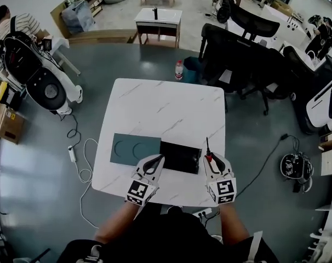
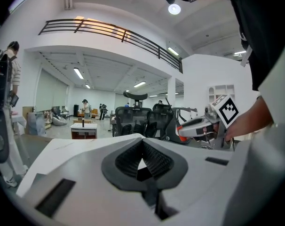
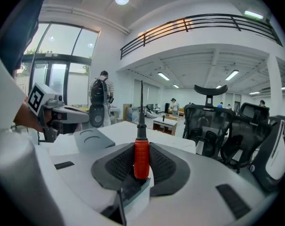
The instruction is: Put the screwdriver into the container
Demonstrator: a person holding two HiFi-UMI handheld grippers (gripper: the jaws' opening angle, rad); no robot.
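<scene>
My right gripper (image 1: pixel 212 161) is shut on a screwdriver (image 1: pixel 207 151) with a red handle, whose dark shaft points away from me, past the black container's right end. In the right gripper view the red handle (image 3: pixel 141 158) sits clamped between the ribbed pads, with the shaft rising straight ahead. The black container (image 1: pixel 180 156) lies open near the front of the white marble table (image 1: pixel 166 111), between my two grippers. My left gripper (image 1: pixel 153 163) hovers at the container's left front corner, its jaws together with nothing between them (image 2: pixel 142 158).
A grey-green flat panel (image 1: pixel 134 149) with two round hollows lies just left of the container. Beyond the table's far edge stand a bottle (image 1: pixel 178 70) and black office chairs (image 1: pixel 237 53). Cables (image 1: pixel 81 152) trail on the floor at left.
</scene>
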